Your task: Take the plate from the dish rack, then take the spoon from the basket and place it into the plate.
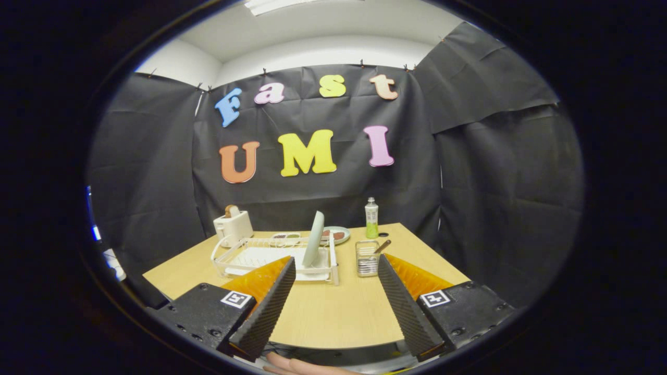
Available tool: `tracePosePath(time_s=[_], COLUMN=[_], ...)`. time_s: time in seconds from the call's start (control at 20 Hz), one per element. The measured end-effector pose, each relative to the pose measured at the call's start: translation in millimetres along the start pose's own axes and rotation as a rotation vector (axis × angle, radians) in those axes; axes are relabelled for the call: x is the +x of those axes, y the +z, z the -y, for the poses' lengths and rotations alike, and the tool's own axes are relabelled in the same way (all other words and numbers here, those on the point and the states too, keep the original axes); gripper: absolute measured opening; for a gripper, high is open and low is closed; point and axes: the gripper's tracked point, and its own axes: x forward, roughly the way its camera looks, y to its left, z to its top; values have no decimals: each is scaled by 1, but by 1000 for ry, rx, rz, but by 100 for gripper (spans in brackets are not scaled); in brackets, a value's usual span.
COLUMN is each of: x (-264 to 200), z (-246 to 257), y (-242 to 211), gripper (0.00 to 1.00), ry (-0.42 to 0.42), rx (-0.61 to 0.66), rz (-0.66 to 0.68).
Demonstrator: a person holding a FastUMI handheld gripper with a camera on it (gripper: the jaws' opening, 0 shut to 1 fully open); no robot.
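Gripper [336, 271] spread wide, holding nothing, above the table's [333, 317] near edge.
Beyond its fingers, plate [313, 238] stands upright in the dish rack [229, 260]; right of it, spoon [382, 246] in the basket [367, 259].

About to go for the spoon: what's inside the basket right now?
The gripper is open, well short of the basket. Inside stands one spoon, handle poking above the rim. Its bowl is hidden behind the mesh.

The gripper [336, 263] has its fingers wide apart over bare table [333, 312]. Just ahead stand the dish rack [260, 258] with the upright plate [313, 238], and the basket [367, 258].
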Motion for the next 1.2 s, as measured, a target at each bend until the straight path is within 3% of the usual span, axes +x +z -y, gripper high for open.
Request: tracePosePath(time_s=[0.4,0.55,0.75,0.95,1.2], x=[69,113,186,250,316], z=[-10,-23,-35,-60,-53], y=[39,60,91,87,70], gripper=[100,100,100,100,100], ry=[19,49,27,47,-67], rx=[-49,-83,-42,-80,-222], rz=[-100,-195,-307,-514,-727])
